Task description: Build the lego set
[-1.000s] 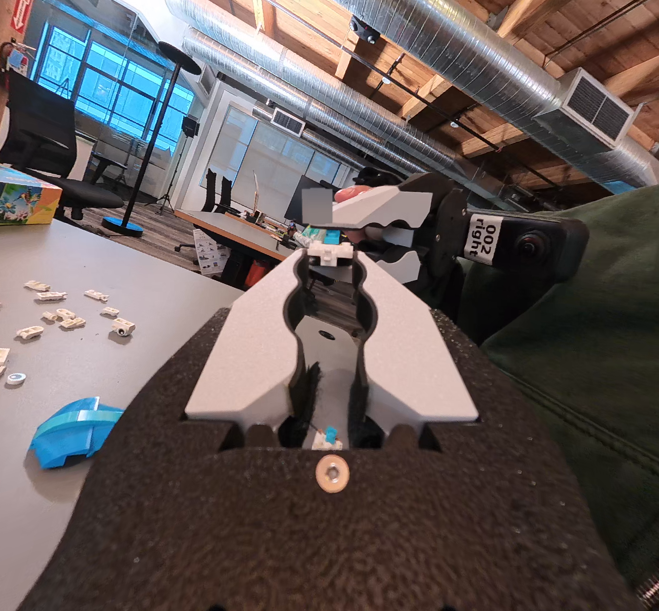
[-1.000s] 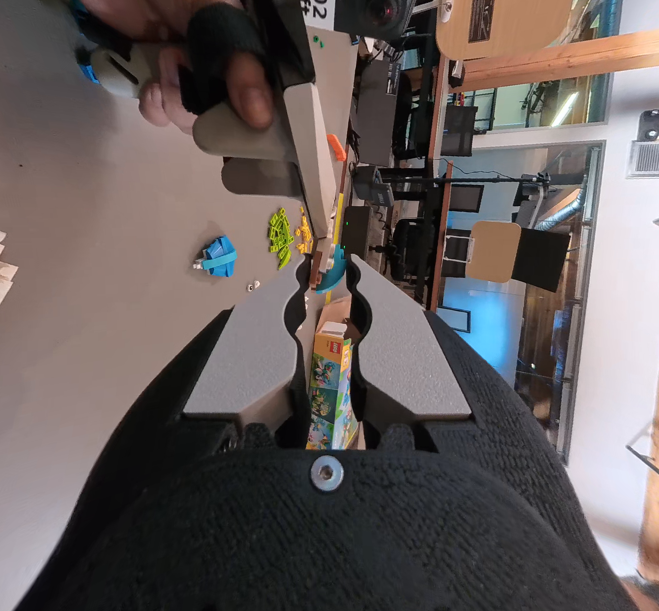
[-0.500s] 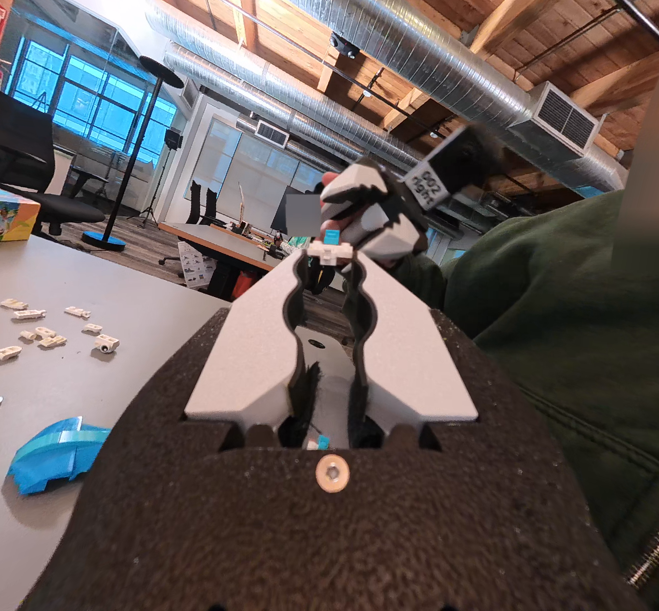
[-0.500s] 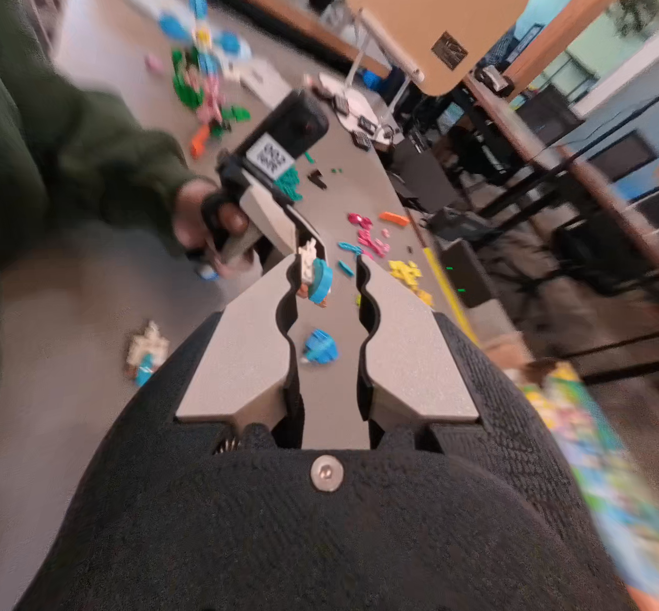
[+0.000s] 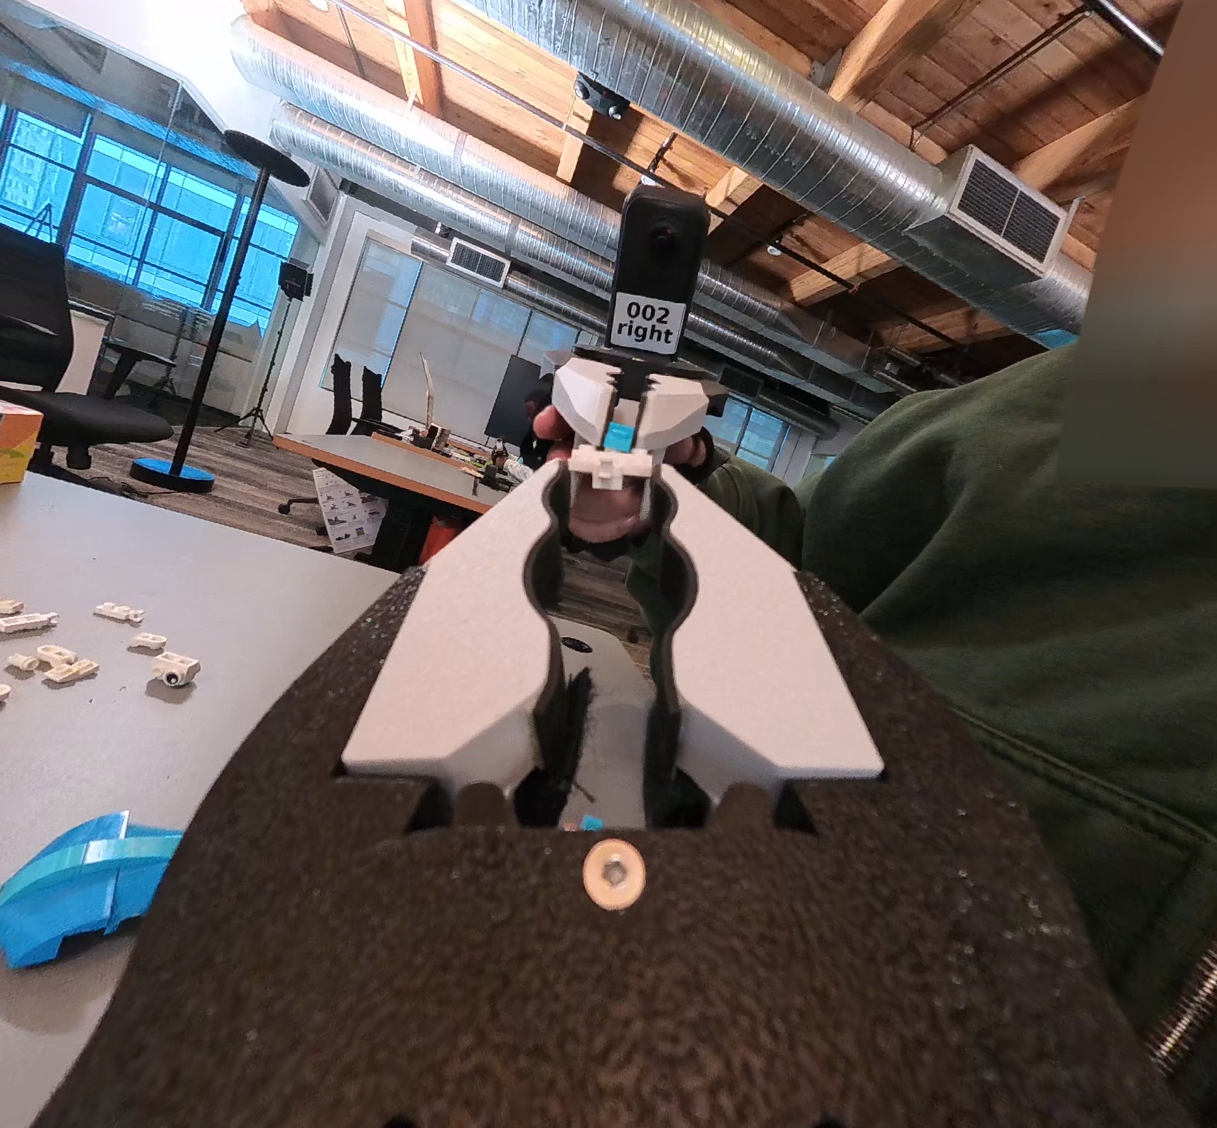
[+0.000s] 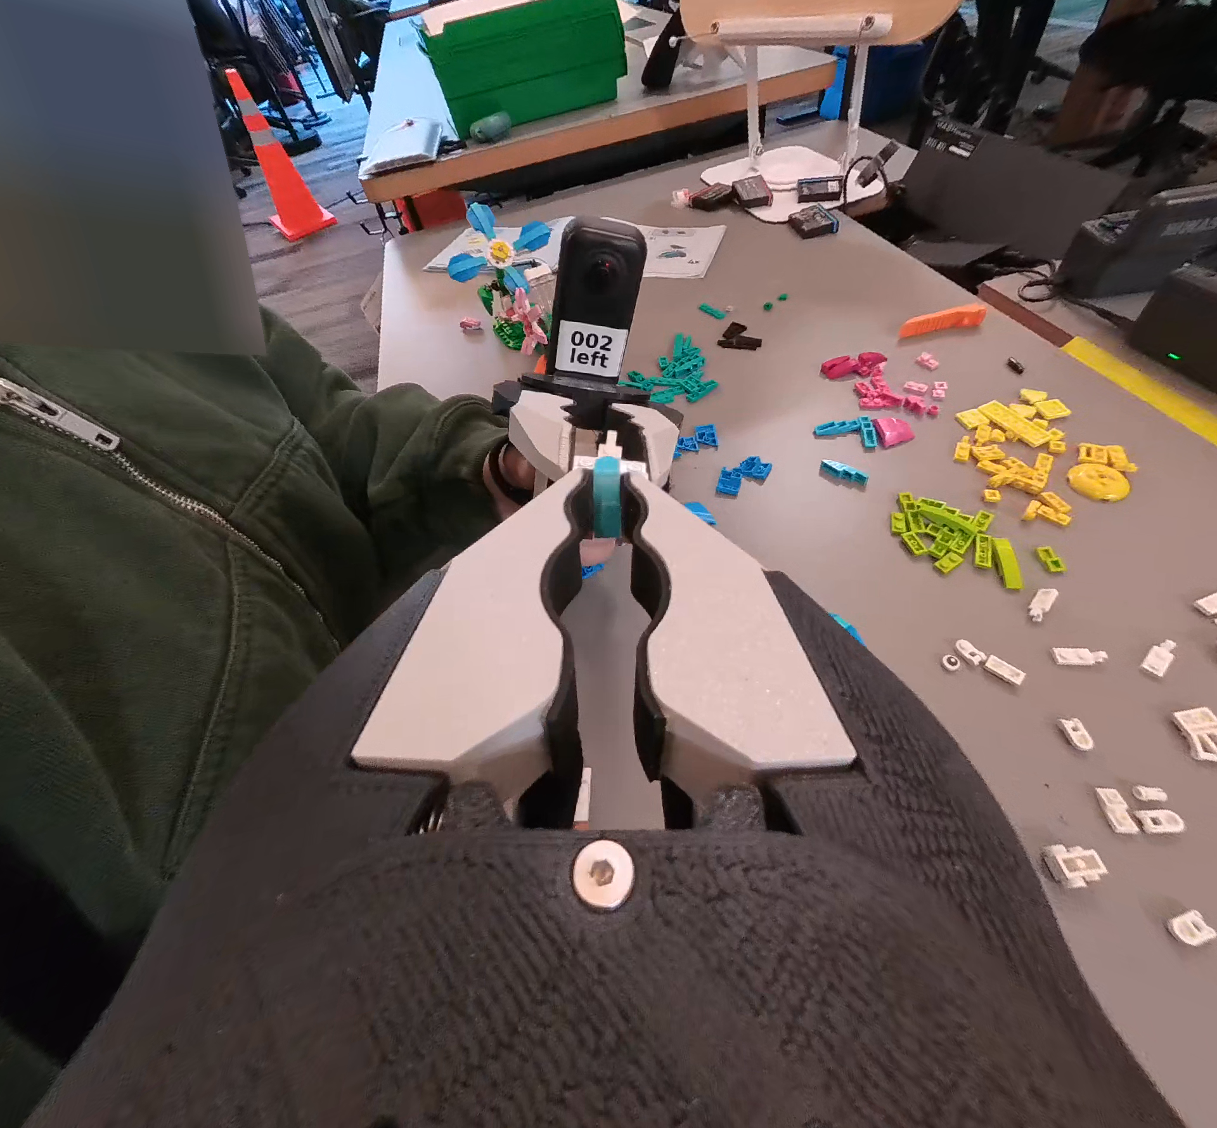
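Grey tabletop strewn with sorted plastic bricks; above it the left gripper clamps a small white brick piece, meeting the right gripper, whose narrow jaws pinch a teal curved brick.

Two grippers, left and right, each with one camera on top. One grey table covered in bricks, sorted into roughly seven colour piles: teal, pink, yellow, lime, blue, black, white. White ones, maybe fifteen, hard to count. One brick flower, one traffic cone, one green bin.
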Available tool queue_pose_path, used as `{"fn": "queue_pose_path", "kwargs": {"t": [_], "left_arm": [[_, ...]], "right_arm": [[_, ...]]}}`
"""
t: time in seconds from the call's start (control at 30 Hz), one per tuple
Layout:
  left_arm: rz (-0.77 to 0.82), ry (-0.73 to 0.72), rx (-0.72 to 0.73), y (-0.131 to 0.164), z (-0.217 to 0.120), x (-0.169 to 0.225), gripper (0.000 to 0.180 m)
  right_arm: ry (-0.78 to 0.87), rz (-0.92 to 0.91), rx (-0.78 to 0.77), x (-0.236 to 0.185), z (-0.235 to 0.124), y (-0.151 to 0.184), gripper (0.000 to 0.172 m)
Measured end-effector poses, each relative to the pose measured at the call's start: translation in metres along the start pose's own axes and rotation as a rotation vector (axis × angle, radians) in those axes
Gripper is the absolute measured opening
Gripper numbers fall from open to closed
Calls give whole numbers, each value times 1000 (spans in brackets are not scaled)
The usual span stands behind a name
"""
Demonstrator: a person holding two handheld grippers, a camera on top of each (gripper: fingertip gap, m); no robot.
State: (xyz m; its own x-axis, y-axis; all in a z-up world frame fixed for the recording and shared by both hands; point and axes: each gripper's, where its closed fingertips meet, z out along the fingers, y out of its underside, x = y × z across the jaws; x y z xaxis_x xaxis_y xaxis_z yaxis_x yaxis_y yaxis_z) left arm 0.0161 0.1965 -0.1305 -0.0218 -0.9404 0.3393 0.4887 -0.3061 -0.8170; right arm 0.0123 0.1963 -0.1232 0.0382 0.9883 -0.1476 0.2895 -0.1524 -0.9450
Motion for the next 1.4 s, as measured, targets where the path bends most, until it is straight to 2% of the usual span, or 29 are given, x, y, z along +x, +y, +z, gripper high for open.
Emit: {"fn": "queue_pose_path", "kwargs": {"t": [0.2,0.87,1.13,1.27,1.4], "left_arm": [[4,-10,26,-4,-2,-1,21],[28,-1,21,-3,0,2,21],[15,8,30,-4,0,4,22],[-29,19,53,-8,-2,3,22],[-100,42,44,-4,-1,2,22]], "right_arm": [[23,6,32,3,-3,-3,7],[29,-42,-14,0,1,-3,8],[35,-77,-15,-1,0,-5,19],[42,-258,11,-9,-7,-9,48],[188,-698,-71,-10,-9,-6,61]]}}
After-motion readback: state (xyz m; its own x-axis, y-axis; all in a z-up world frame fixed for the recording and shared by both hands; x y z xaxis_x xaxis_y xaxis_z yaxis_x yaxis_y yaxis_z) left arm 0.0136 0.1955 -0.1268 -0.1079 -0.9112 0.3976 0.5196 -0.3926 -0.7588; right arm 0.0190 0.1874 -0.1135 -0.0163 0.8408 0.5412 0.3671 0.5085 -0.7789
